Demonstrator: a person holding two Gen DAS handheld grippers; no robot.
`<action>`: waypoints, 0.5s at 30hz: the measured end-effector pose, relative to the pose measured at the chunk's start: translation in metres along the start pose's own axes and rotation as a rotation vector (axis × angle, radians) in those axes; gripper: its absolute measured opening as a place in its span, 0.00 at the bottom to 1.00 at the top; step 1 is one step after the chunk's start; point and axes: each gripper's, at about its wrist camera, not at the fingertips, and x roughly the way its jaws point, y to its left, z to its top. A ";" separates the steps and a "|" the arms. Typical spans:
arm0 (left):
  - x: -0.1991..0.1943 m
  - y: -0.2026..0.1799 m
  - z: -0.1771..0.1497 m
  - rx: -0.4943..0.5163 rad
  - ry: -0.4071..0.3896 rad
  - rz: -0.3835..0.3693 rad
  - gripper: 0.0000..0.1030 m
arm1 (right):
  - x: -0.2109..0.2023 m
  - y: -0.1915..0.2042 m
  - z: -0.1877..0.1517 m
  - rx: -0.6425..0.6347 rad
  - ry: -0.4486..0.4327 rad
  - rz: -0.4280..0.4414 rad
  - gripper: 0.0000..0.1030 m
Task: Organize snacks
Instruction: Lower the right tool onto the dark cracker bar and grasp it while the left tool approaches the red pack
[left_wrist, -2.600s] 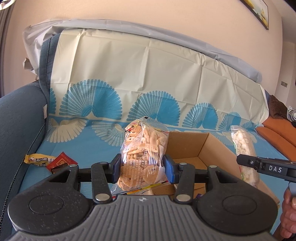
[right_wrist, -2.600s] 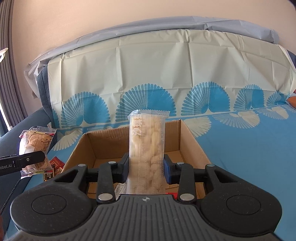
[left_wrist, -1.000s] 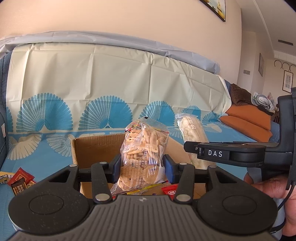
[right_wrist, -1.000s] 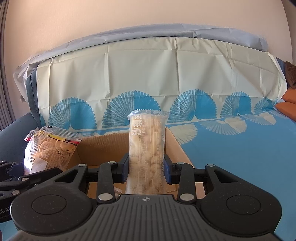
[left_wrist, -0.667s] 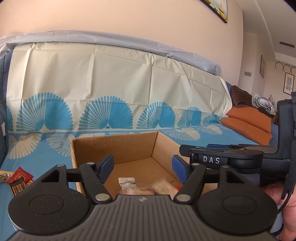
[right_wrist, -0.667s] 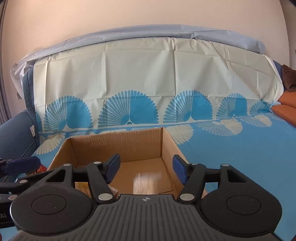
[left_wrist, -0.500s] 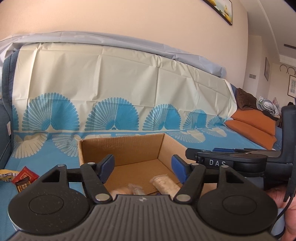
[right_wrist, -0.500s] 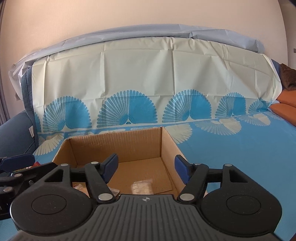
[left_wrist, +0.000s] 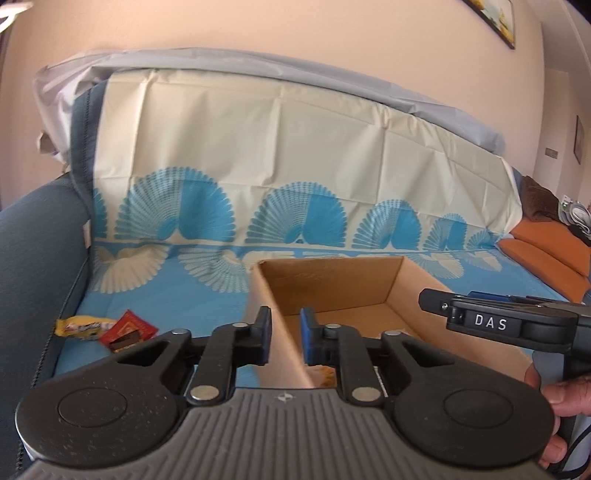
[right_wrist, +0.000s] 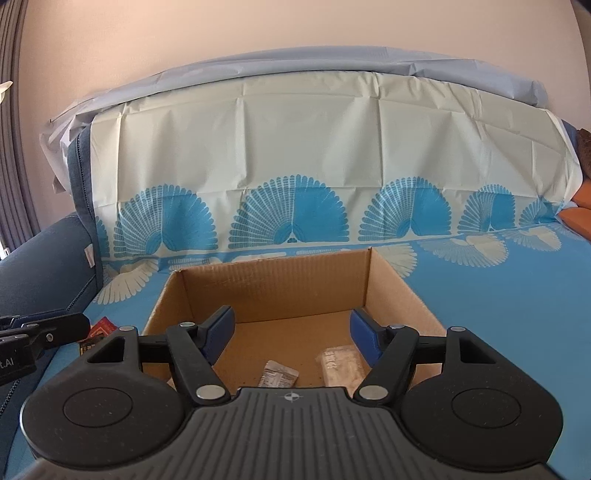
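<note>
An open cardboard box (left_wrist: 413, 275) (right_wrist: 395, 291) sits on the blue sofa cover. Inside it lie a long pale snack bag (right_wrist: 338, 365) and a small silvery packet (right_wrist: 279, 373); a bit of the cookie bag (left_wrist: 325, 373) shows behind my left fingers. My left gripper (left_wrist: 285, 338) is nearly shut and empty, over the box's left wall. My right gripper (right_wrist: 291, 334) is open and empty above the box; it also shows in the left wrist view (left_wrist: 498, 321). A yellow wrapper (left_wrist: 83, 326) and a red packet (left_wrist: 127, 328) lie on the cover left of the box.
The sofa's dark blue armrest (left_wrist: 33, 266) rises at the left. The backrest (right_wrist: 295, 147) is draped in a cream and blue fan-patterned sheet. Orange cushions (left_wrist: 546, 251) lie at the far right. The left gripper's tip (right_wrist: 44, 332) shows at the right wrist view's left edge.
Both grippers let go of their bags, which dropped into the box. My left gripper then swung left and narrowed its jaws. My right gripper stays open over the box.
</note>
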 end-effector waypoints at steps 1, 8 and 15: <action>-0.002 0.008 0.002 -0.011 0.009 0.003 0.16 | 0.000 0.006 0.000 0.003 -0.002 0.011 0.68; -0.004 0.059 0.027 0.043 0.026 0.123 0.17 | -0.003 0.063 -0.005 -0.004 -0.019 0.153 0.29; -0.008 0.112 0.000 0.024 0.017 0.294 0.16 | -0.005 0.125 -0.011 -0.081 -0.022 0.294 0.28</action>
